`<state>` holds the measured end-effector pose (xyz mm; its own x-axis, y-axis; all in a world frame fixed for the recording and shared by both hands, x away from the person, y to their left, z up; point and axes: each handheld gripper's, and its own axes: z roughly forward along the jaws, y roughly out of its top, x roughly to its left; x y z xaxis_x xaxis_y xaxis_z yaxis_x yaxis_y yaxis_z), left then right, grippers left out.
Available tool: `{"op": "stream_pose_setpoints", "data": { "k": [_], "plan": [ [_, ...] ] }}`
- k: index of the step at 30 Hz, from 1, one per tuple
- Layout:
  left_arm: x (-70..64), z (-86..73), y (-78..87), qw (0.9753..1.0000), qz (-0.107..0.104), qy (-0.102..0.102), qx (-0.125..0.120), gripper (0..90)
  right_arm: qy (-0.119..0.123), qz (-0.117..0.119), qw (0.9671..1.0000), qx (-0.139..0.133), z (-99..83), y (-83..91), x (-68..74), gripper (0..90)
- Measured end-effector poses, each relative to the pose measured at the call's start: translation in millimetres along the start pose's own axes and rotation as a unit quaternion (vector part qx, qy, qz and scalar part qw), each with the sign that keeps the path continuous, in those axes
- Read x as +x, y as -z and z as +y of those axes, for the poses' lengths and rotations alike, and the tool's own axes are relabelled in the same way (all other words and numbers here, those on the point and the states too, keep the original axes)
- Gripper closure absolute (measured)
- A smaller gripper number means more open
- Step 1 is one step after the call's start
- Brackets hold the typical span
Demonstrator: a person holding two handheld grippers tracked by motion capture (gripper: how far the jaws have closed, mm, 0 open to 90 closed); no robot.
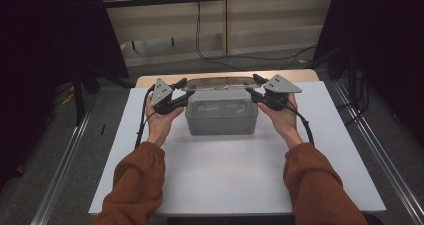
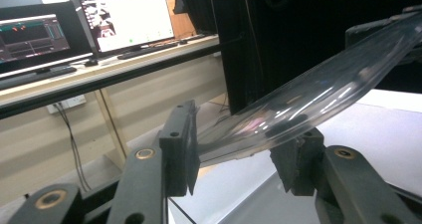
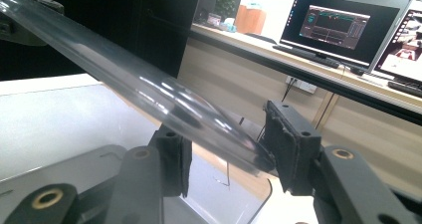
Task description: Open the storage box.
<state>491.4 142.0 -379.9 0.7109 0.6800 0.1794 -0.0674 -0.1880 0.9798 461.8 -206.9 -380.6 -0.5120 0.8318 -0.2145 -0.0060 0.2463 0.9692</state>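
Observation:
A clear plastic lid (image 1: 220,83) hangs in the air, tilted, over the far rim of a clear rectangular box (image 1: 221,116) that stands on the white table (image 1: 225,180). My left gripper (image 1: 181,88) holds the lid's left end and my right gripper (image 1: 256,86) holds its right end. In the left gripper view the lid (image 2: 308,99) runs up and to the right from between the jaws of the left gripper (image 2: 239,147). In the right gripper view the lid (image 3: 124,79) slants up and to the left from the right gripper (image 3: 226,147), with the box rim (image 3: 74,157) below.
The white table extends well in front of the box and to both sides. Beyond its far edge lie a grey floor, cables (image 1: 210,55) and a wooden wall panel. Dark curtains and metal rails (image 1: 65,170) flank the table. Monitors (image 2: 129,20) stand on a desk farther off.

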Motion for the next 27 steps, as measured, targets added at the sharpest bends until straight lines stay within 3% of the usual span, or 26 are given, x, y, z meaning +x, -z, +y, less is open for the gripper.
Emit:
{"op": "stream_pose_setpoints", "data": {
  "k": [5, 9, 17, 20, 27],
  "plan": [
    [4.0, 4.5, -2.3, 1.0, 0.002, 0.0, -0.001, 57.9, -0.01, 0.007, 0.9999, -0.001, 4.0, -5.7, -4.2, 49.7],
    [5.6, 5.7, -4.5, 1.0, 0.004, 0.006, -0.006, 58.2, -0.021, -0.003, 0.9998, -0.002, 3.1, -10.4, -5.9, 42.0],
    [11.1, 4.9, -8.1, 0.9999, 0.01, 0.012, -0.007, 60.1, -0.025, 0.008, 0.9996, -0.003, 4.1, -19.7, -10.1, 47.0],
    [14.0, 4.5, -9.6, 0.9998, 0.009, 0.015, -0.005, 61.2, -0.016, 0.0, 0.9999, 0.0, 3.0, -22.2, -10.9, 46.5],
    [18.4, 5.1, -14.6, 0.9996, 0.017, 0.02, -0.009, 64.7, -0.028, -0.001, 0.9996, 0.004, 0.6, -25.6, -22.1, 47.8]
  ]
}}
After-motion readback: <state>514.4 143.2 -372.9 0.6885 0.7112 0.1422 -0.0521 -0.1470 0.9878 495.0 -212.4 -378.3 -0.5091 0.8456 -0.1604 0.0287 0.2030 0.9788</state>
